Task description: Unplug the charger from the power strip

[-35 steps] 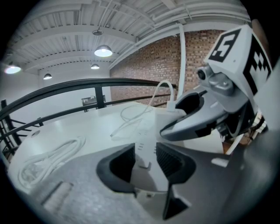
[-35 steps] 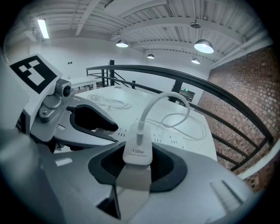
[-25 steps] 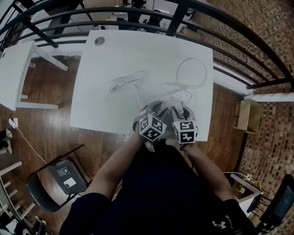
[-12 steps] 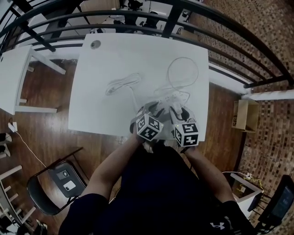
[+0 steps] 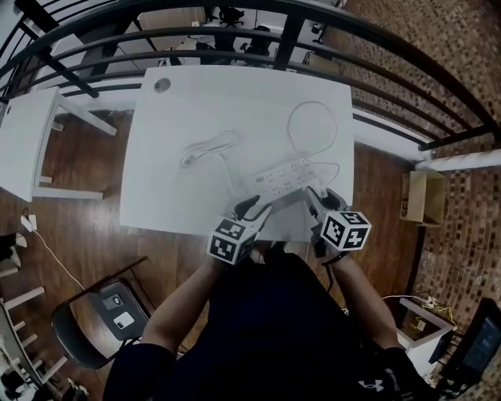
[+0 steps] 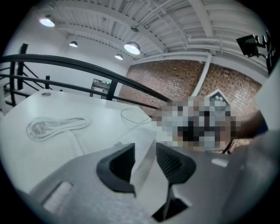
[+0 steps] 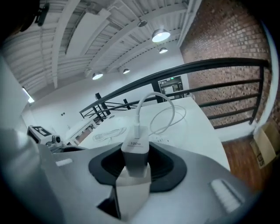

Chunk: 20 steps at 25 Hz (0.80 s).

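A white power strip [image 5: 286, 177] lies slantwise near the table's front edge. My left gripper [image 5: 252, 207] is at its left end. In the left gripper view the jaws [image 6: 144, 162] are shut on a white slab [image 6: 141, 151], the strip's end seen edge-on. My right gripper [image 5: 316, 200] sits off the strip's right end. In the right gripper view it [image 7: 136, 165] is shut on the white charger [image 7: 134, 151], upright between the pads. The charger's white cable [image 7: 168, 116] rises from its top and loops over the table [image 5: 313, 125]. The charger looks apart from the strip.
A coiled white cord [image 5: 207, 147] lies left of the strip. The white table [image 5: 172, 196] ends just before the grippers. A black railing [image 5: 235, 16] runs behind it. A second white table [image 5: 23, 141], a dark chair [image 5: 102, 313] and a cardboard box [image 5: 417, 196] stand around.
Both grippers have drawn back toward the near edge and apart, each rolling. The right one has gone right with the charger. The strip's top, covered before, now shows whole.
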Each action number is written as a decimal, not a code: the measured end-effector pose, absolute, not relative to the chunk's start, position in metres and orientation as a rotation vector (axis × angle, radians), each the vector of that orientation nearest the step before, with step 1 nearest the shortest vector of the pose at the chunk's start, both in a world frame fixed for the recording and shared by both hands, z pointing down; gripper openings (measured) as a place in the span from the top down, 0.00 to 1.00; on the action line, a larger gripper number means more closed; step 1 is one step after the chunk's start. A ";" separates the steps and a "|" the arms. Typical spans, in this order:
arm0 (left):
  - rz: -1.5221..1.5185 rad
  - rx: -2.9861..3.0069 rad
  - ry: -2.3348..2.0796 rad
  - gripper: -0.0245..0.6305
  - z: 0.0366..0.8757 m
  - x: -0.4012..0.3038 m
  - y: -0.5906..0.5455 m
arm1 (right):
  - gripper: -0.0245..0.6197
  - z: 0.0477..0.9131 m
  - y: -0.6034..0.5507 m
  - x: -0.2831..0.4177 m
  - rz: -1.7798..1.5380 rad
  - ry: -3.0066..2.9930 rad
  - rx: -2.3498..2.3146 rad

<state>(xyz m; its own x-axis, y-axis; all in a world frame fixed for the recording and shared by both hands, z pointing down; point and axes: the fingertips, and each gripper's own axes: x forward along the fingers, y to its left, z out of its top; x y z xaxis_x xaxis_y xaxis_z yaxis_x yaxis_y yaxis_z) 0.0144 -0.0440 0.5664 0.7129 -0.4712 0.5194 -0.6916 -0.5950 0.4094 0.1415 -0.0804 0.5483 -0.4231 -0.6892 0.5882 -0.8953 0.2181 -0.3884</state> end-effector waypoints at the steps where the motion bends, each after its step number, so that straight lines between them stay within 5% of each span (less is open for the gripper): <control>1: 0.479 2.311 -0.870 0.73 0.564 0.013 -0.037 | 0.74 0.547 -0.079 0.147 1.054 -2.203 1.507; 20: 0.356 2.159 -0.860 0.78 0.537 0.020 -0.010 | 0.74 0.578 -0.023 0.203 1.839 -2.074 1.630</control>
